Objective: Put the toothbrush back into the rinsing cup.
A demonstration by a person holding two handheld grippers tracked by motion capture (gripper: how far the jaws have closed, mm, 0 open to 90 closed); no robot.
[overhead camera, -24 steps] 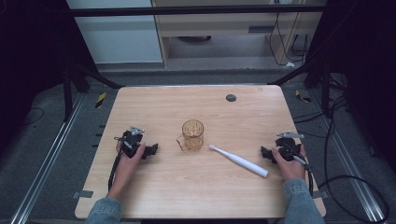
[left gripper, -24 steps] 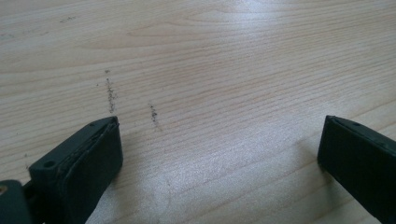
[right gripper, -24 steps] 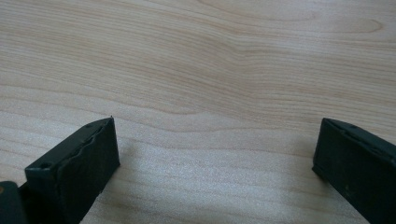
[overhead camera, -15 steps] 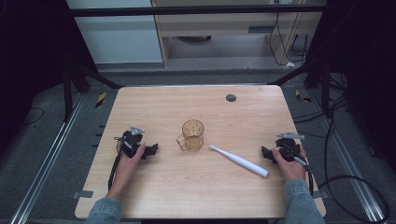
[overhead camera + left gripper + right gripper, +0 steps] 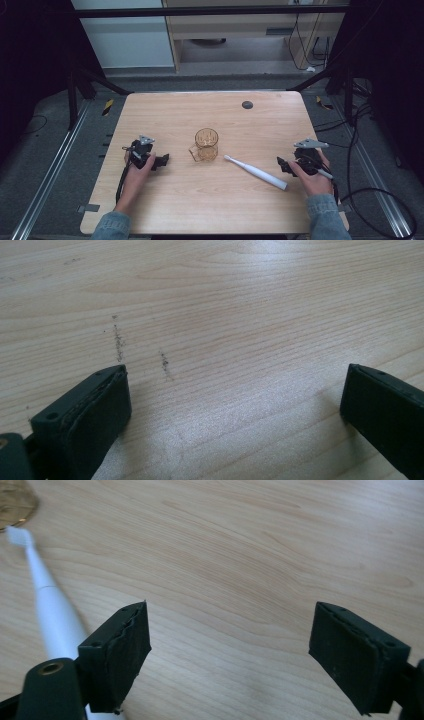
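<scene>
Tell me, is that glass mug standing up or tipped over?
Upright: the glass mug stands on its base on the table, round mouth facing up, handle to the side.

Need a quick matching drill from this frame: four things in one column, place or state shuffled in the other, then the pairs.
1. cup
2. toothbrush
3. left gripper
4. black disc

a. lies flat, bristle end toward the cup
b. open, over bare wood
c. far side of the table
d. amber, upright at table centre

Pairs: 1-d, 2-a, 3-b, 4-c
</scene>
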